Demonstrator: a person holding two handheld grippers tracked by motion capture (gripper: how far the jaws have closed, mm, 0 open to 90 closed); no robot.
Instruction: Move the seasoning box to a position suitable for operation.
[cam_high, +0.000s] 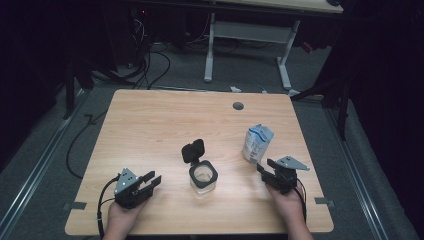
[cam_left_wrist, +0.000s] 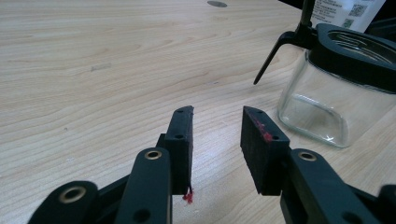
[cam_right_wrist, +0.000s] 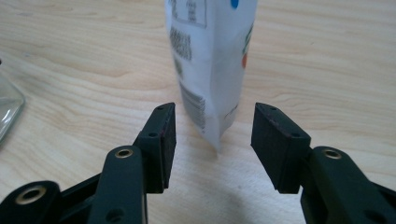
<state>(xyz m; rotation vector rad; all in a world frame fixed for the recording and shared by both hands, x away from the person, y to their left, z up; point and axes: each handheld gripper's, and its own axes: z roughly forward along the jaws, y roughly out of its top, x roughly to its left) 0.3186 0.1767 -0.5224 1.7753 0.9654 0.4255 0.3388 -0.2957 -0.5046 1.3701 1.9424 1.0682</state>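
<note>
A square glass jar stands near the middle of the wooden table, its black hinged lid flipped up behind it. My left gripper rests at the front left and is open with nothing between its pads; in the left gripper view the jar is ahead to the right. A white printed pouch stands upright to the right of the jar. My right gripper is open just in front of it; in the right gripper view the pouch rises between the pads, untouched.
A round grey cable port sits in the tabletop at the back. Behind the table are another desk's white legs and cables on the floor. Bare wood lies to the left of the jar.
</note>
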